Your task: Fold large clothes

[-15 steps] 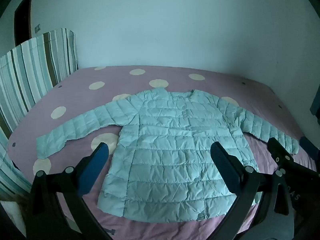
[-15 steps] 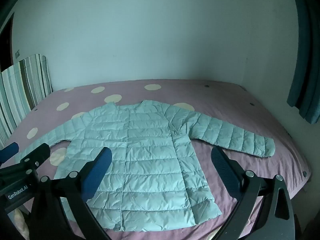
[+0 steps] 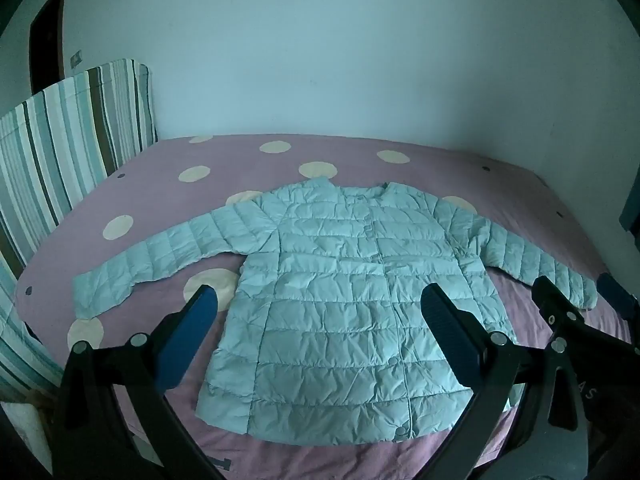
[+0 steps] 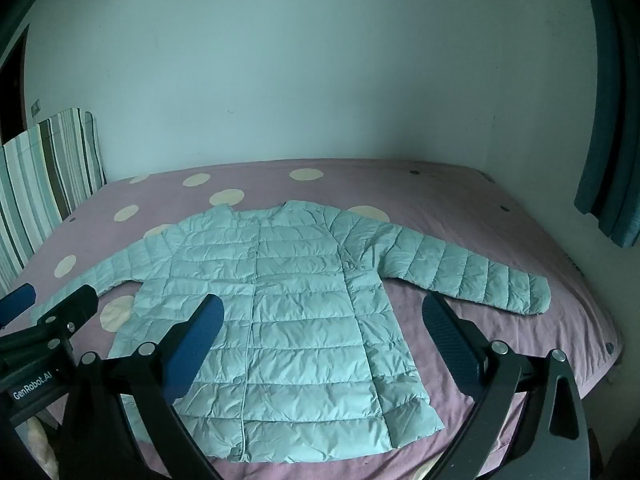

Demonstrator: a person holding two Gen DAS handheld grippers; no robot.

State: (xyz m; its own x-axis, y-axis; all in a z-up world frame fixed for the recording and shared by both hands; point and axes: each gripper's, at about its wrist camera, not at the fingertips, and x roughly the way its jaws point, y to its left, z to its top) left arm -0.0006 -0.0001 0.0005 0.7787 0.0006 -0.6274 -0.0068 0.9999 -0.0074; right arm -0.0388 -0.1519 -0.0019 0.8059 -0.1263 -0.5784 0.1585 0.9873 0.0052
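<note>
A light blue quilted puffer jacket (image 3: 340, 296) lies flat and face up on the bed, buttoned, with both sleeves spread out to the sides. It also shows in the right wrist view (image 4: 280, 320). My left gripper (image 3: 320, 316) is open and empty, held above the jacket's hem. My right gripper (image 4: 322, 320) is open and empty, held above the jacket's lower right part. The right gripper also shows at the right edge of the left wrist view (image 3: 568, 316). The left gripper shows at the left edge of the right wrist view (image 4: 44, 308).
The bed (image 3: 460, 172) has a mauve cover with cream dots. A striped headboard (image 3: 60, 152) stands at the left. A pale wall (image 3: 320, 60) runs behind the bed. A dark teal curtain (image 4: 612, 120) hangs at the right.
Both grippers have shifted slightly; the jacket lies as before.
</note>
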